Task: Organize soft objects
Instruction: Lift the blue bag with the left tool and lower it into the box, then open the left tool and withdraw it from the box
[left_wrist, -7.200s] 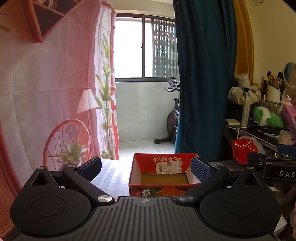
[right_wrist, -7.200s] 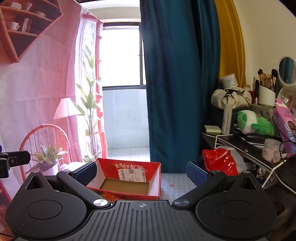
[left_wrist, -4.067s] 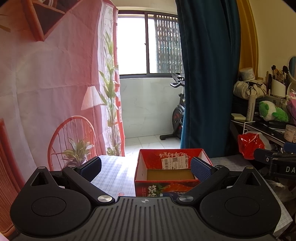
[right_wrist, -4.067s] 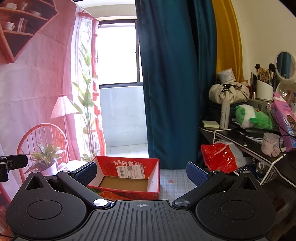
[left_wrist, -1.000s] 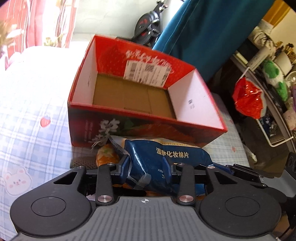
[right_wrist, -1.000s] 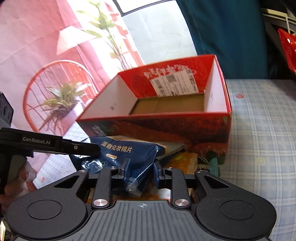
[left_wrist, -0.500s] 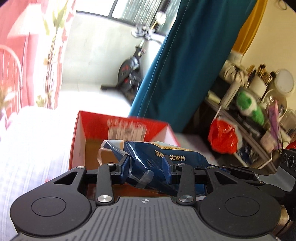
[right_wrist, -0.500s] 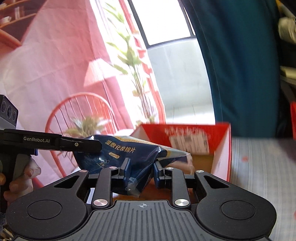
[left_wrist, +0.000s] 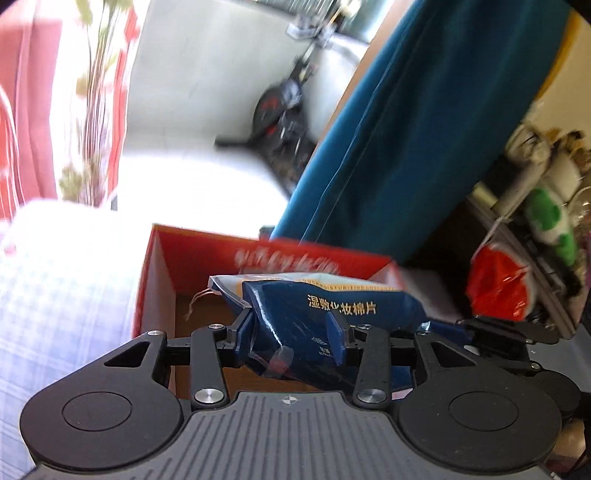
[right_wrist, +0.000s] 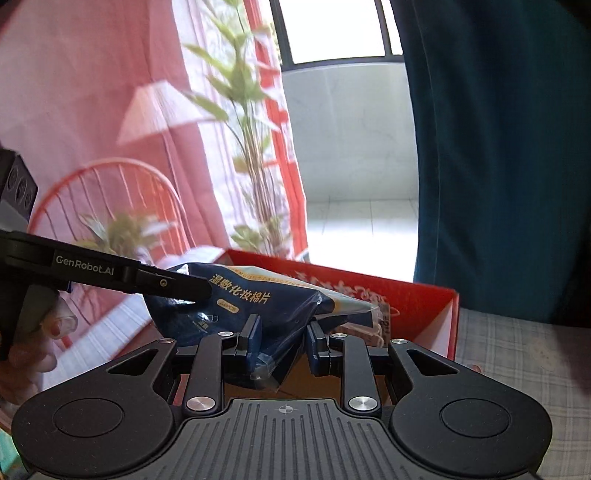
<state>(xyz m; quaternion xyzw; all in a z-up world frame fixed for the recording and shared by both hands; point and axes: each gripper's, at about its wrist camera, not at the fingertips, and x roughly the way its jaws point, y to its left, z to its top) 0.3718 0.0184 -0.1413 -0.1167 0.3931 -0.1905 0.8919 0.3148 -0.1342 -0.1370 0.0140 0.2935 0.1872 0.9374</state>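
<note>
Now the pack is off the tabletop and over the box.
Left wrist view: my left tool (left_wrist: 291, 341) grips the blue cotton-pad pack (left_wrist: 325, 314), jaws easing apart, above the red box (left_wrist: 159, 280). Right wrist view: my right tool (right_wrist: 282, 341) stays pinched narrowly on the pack's other end; release comes next, I judge.

Teal curtain (left_wrist: 424, 140), exercise bike (left_wrist: 280, 110), plant (right_wrist: 251, 122)

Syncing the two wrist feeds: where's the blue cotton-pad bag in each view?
Left wrist: blue cotton-pad bag low centre, between the left gripper pads; jaws opening.
Right wrist: bag low centre-left, clamped by the right gripper.
Shared landmark: red cardboard box behind the bag.
</note>
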